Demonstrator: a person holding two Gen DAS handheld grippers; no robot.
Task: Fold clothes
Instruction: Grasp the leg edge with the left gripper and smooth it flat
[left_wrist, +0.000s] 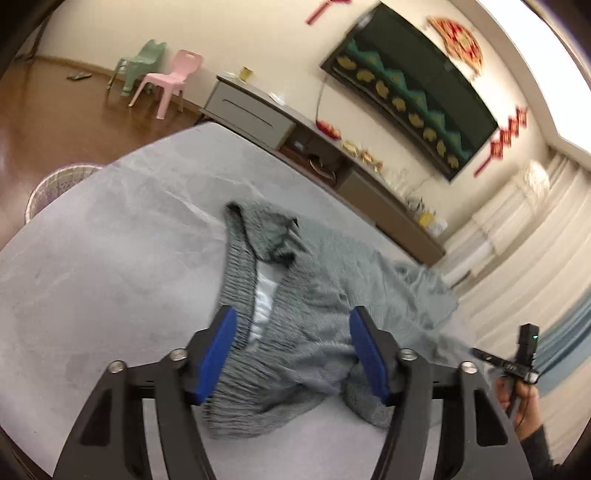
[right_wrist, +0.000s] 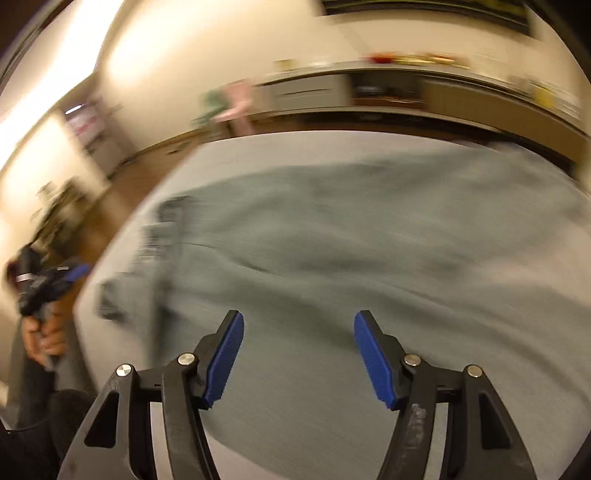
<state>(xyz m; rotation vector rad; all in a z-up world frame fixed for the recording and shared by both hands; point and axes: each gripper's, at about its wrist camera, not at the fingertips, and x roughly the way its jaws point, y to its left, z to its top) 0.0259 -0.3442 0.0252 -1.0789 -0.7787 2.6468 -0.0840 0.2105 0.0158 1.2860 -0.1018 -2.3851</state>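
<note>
The left claw (left_wrist: 291, 354) stands wide, both blue pads (left_wrist: 218, 354) clear of cloth and gripping nothing. Directly ahead of it and between its pads lies the elastic waistband (left_wrist: 236, 280) of a pair of grey-green trousers (left_wrist: 332, 280), which rest crumpled on a grey counter (left_wrist: 92, 258). The waistband opening faces the left claw and shows a white lining (left_wrist: 264, 295). From there the trouser legs run away and toward the claw's right, so the long axis of the garment lies diagonally across the counter. The right claw (right_wrist: 299, 354) is likewise wide and empty; its view is heavily blurred, but the trouser fabric (right_wrist: 332, 221) spreads ahead of it and beneath its pads, with the darker waistband end off to its left. The left claw is therefore the nearer one to the waistband, and the right claw the nearer one to the leg section. Beyond the counter stand a low cabinet (left_wrist: 251, 110), a pink chair (left_wrist: 170, 81) and a green chair (left_wrist: 142, 62).
</note>
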